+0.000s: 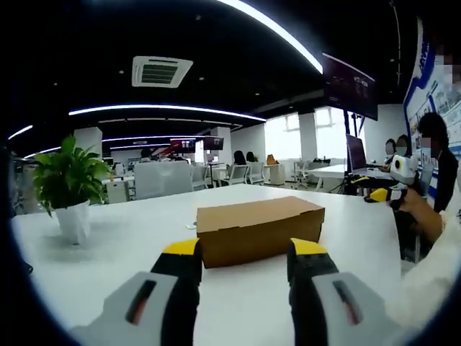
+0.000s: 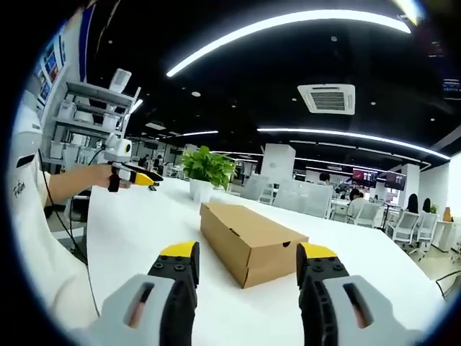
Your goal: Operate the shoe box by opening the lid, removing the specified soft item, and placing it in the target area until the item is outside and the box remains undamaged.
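So far, the first step of the task, the opening of the lid, is judged as not yet begun. The cardboard shoe box [image 1: 259, 229] is seen closed in the centre of the left gripper view, lying flat on the white table [image 1: 130, 245], and its lid is down along the whole top. In the right gripper view the same shoe box [image 2: 251, 240] is shown in the middle of the frame, with one short end turned toward the camera.

The left hand-held gripper [image 1: 245, 256] is held with its jaws wide apart at the bottom of its view, empty, near the long side of the box but not touching it. The right hand-held gripper [image 2: 248, 259] is also spread wide and holds nothing; it is pointed at the corner of the box and is apart from it. The left hand-held gripper is seen again at the left of the right gripper view [image 2: 137, 176], well apart from the box.

A potted plant [image 1: 68, 191] stands at the left of the left gripper view, away from the box.

The soft item cannot be seen; it is presumably inside. For the next move, the free edge of the lid must be found and lifted gently, while the base is perhaps steadied by the other gripper, so that the cardboard is not bent or torn.
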`<state>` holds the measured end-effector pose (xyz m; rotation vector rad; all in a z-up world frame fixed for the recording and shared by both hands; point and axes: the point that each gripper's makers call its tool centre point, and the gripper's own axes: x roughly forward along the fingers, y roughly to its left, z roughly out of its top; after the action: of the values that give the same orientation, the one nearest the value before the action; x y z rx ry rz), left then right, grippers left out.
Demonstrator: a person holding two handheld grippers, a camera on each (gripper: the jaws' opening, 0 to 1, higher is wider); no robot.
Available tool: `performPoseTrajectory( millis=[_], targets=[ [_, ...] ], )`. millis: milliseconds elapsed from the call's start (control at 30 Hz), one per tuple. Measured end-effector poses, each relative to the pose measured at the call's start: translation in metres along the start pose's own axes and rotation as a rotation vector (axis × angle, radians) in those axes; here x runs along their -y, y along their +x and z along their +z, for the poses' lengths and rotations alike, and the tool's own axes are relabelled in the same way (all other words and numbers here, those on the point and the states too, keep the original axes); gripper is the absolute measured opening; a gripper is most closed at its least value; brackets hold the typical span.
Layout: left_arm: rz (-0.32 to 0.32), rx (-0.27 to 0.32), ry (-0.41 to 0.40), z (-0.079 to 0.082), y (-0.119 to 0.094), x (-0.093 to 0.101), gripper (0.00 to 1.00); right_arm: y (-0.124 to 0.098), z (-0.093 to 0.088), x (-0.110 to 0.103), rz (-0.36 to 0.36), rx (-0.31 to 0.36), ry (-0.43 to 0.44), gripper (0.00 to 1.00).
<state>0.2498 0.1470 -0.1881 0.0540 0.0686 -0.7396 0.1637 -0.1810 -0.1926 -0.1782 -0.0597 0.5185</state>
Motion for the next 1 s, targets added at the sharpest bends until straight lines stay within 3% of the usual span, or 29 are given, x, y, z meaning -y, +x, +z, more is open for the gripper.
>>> performPoseTrajectory(
  millis=[200, 367, 500, 833, 1000],
  targets=[
    [-0.015, 0.028, -0.019, 0.002, 0.006, -0.006, 0.5, 0.004, 0.008, 0.011, -0.045, 0.058, 0.087, 0.67],
    [-0.024, 0.022, -0.025, -0.003, 0.014, -0.024, 0.53, 0.005, 0.01, 0.017, -0.058, 0.068, 0.115, 0.67],
    [-0.047, 0.022, -0.064, -0.005, 0.02, -0.031, 0.59, 0.009, 0.007, 0.015, -0.045, 0.05, 0.103, 0.73],
    [-0.037, 0.042, -0.007, 0.006, 0.03, -0.041, 0.64, 0.025, 0.0, 0.016, -0.044, 0.016, 0.073, 0.76],
    [-0.036, -0.002, 0.013, 0.0, 0.04, -0.057, 0.65, 0.032, -0.005, 0.023, -0.059, -0.018, 0.061, 0.79]
  ],
)
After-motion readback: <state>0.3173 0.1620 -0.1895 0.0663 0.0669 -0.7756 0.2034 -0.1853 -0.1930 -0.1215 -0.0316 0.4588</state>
